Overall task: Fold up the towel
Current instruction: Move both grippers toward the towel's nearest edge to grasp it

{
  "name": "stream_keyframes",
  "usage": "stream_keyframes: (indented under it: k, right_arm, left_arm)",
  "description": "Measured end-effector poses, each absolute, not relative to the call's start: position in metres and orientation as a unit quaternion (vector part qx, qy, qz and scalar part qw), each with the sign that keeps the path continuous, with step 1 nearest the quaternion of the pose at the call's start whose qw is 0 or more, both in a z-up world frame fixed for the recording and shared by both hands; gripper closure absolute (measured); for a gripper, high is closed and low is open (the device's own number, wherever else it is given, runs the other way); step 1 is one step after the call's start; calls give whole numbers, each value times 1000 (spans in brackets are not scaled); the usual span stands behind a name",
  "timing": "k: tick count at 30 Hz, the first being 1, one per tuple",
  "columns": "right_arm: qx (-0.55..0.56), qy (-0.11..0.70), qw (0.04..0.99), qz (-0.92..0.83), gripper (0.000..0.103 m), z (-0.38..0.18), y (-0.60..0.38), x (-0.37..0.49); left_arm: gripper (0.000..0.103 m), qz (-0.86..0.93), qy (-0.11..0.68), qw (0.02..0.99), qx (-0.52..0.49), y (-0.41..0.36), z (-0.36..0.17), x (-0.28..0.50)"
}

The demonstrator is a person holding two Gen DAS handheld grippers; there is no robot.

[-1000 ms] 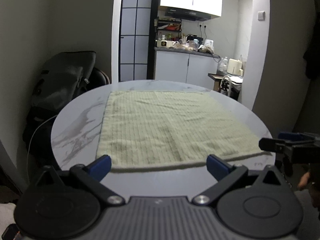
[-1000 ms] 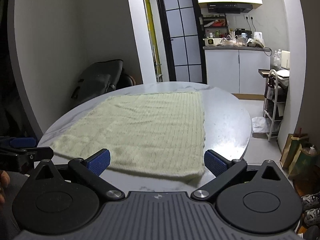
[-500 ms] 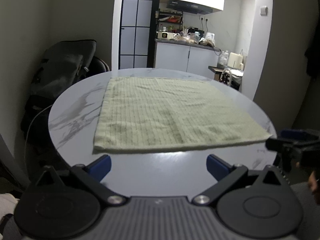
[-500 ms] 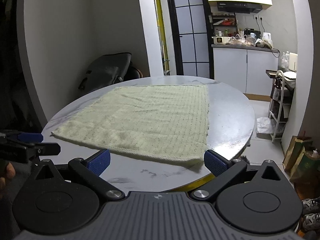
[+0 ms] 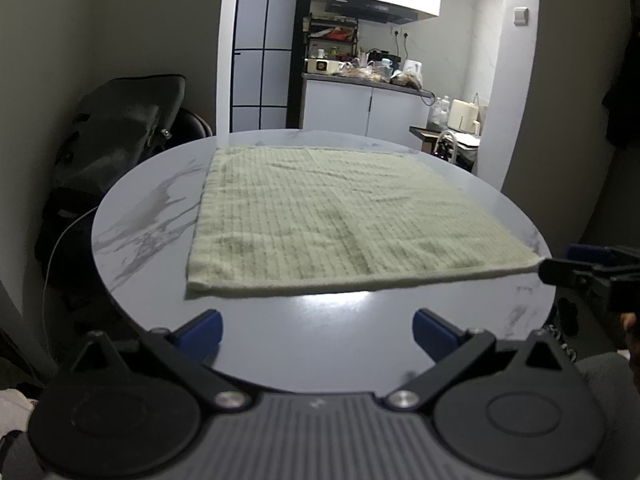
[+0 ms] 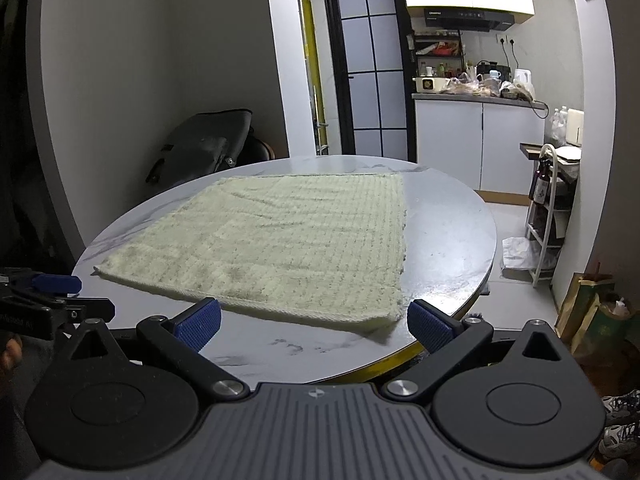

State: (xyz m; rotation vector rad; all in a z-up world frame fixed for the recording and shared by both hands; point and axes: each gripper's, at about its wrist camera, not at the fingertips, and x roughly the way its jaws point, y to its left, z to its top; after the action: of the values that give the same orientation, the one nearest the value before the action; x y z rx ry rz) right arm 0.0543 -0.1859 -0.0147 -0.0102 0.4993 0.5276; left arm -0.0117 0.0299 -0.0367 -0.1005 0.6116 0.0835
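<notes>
The towel [image 5: 332,220] lies flat, unfolded, on the round table [image 5: 132,224] (no fold made yet); left gripper [image 5: 316,326] and right gripper [image 6: 314,318] wait spread apart at its near edge.

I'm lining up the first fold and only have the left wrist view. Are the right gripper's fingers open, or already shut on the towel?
Observer: Open. The right wrist view shows the right gripper spread wide, gripping nothing.
Operator: Where is the near right corner relative to it?
Observer: That corner of the towel lies on the table, just inside the right-hand finger, not between closed pads.
Operator: Anything on the floor on that side to watch for?
Observer: Yes, paper bags stand on the floor to the right of the table.
</notes>
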Motion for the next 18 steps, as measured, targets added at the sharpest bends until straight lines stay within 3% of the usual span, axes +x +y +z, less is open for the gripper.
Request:
stream_keyframes:
  k: [11, 14, 18]
  right_arm:
    - [1, 247, 936, 250, 2, -15, -190, 56]
    - [2, 247, 936, 249, 14, -16, -190, 58]
    - [4, 250, 935, 252, 19, -18, -188, 60]
  left_arm:
    - [1, 65, 300, 950, -55, 36, -37, -11]
    - [2, 71, 297, 950, -67, 42, -37, -11]
    - [4, 89, 298, 948, -63, 47, -36, -8]
